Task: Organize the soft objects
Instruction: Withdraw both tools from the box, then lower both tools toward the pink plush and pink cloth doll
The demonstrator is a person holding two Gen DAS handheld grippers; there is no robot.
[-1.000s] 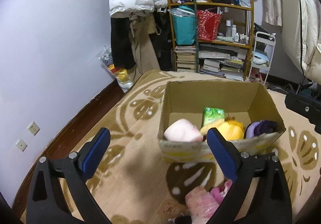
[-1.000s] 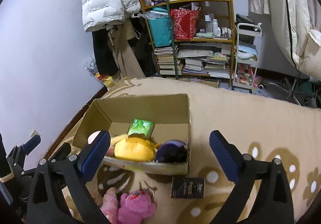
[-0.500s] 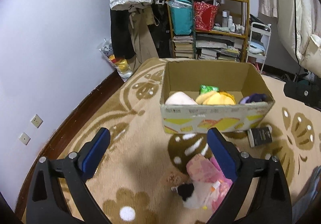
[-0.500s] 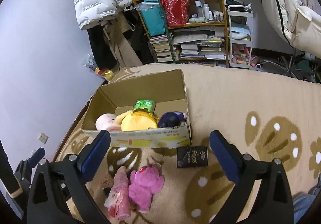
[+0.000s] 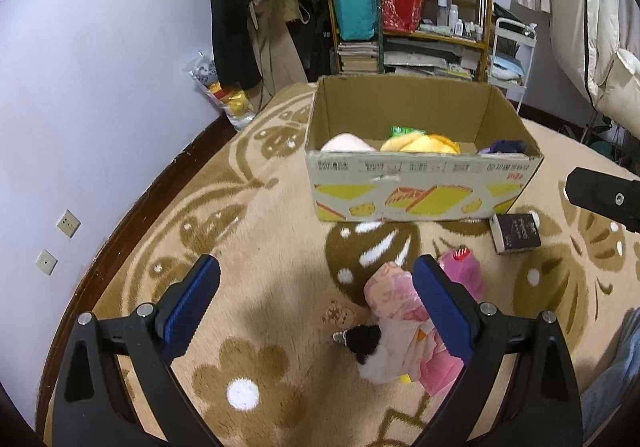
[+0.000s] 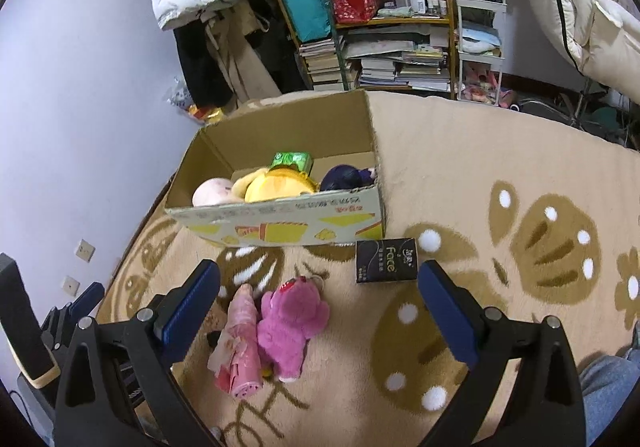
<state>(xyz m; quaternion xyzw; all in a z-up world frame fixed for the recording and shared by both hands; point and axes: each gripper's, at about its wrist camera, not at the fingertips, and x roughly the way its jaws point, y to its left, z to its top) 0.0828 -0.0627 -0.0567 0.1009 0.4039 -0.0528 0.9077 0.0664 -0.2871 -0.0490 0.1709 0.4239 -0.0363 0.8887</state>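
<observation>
An open cardboard box (image 5: pixel 420 191) (image 6: pixel 280 223) stands on the carpet and holds a pale pink plush (image 6: pixel 212 193), a yellow plush (image 6: pixel 280 187), a green packet (image 6: pixel 291 161) and a dark purple plush (image 6: pixel 346 177). In front of the box a pink doll (image 5: pixel 400 319) (image 6: pixel 238 339) and a magenta bear (image 6: pixel 292 321) (image 5: pixel 462 271) lie on the carpet. My left gripper (image 5: pixel 316 303) is open and empty above the carpet, with the doll beside its right finger. My right gripper (image 6: pixel 318 307) is open and empty above the bear.
A black tissue pack (image 6: pixel 386 261) (image 5: pixel 516 233) lies right of the box front. A small bear-face patch (image 5: pixel 332 313) lies by the doll. A cluttered shelf (image 6: pixel 372 19) and hanging coats (image 6: pixel 208 7) stand behind. The wall (image 5: pixel 80 87) and its dark baseboard run along the left.
Both grippers have pulled back and up from the box, so the doll, bear and tissue pack on the carpet have come fully into view. Both stay open.
</observation>
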